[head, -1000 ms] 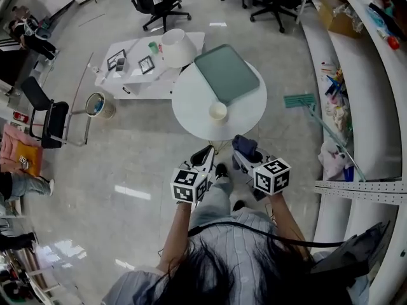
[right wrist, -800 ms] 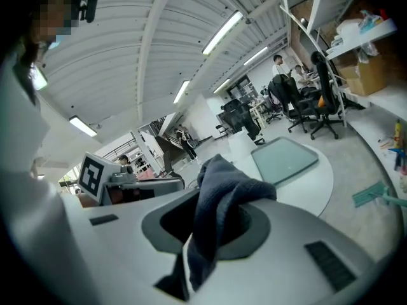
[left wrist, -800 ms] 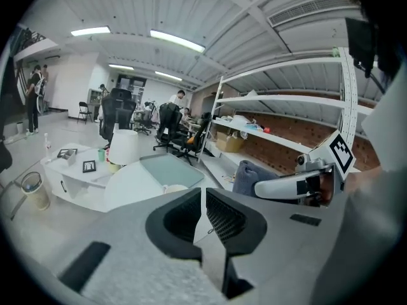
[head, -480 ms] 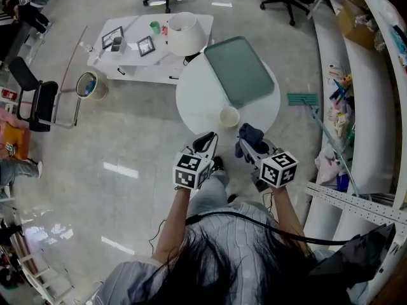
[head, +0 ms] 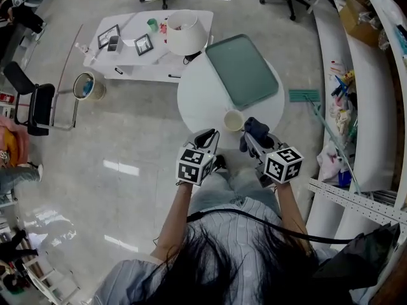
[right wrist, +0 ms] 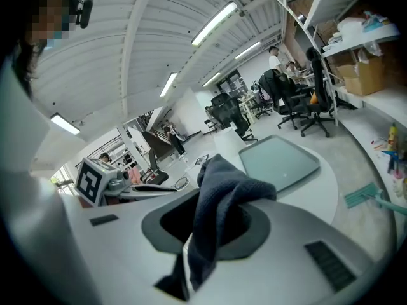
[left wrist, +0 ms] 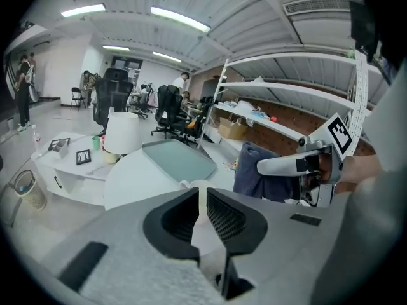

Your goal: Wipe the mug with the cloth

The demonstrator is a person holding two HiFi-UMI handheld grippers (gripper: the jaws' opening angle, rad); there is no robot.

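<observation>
A cream mug (head: 233,120) stands upright at the near edge of the round white table (head: 203,100), just in front of a green tray (head: 241,68). My left gripper (head: 206,136) is shut and empty, its tips just short of the table's near edge, left of the mug. In the left gripper view the mug (left wrist: 198,185) shows only as a sliver past the shut left gripper (left wrist: 202,202). My right gripper (head: 250,140) is shut on a dark blue cloth (head: 255,131), which bunches right beside the mug. The cloth (right wrist: 219,208) fills the right gripper (right wrist: 210,234).
A low white table (head: 137,62) with a white lamp shade (head: 182,30) and picture frames stands behind the round table. A wastebasket (head: 87,86) and chair (head: 38,103) are at left. Curved white shelves (head: 356,100) with clutter run along the right, and a green broom (head: 305,96) lies on the floor.
Both grippers have moved forward to the round table's near edge, the right one carrying the cloth up beside the mug. The mug has not moved on the table.
</observation>
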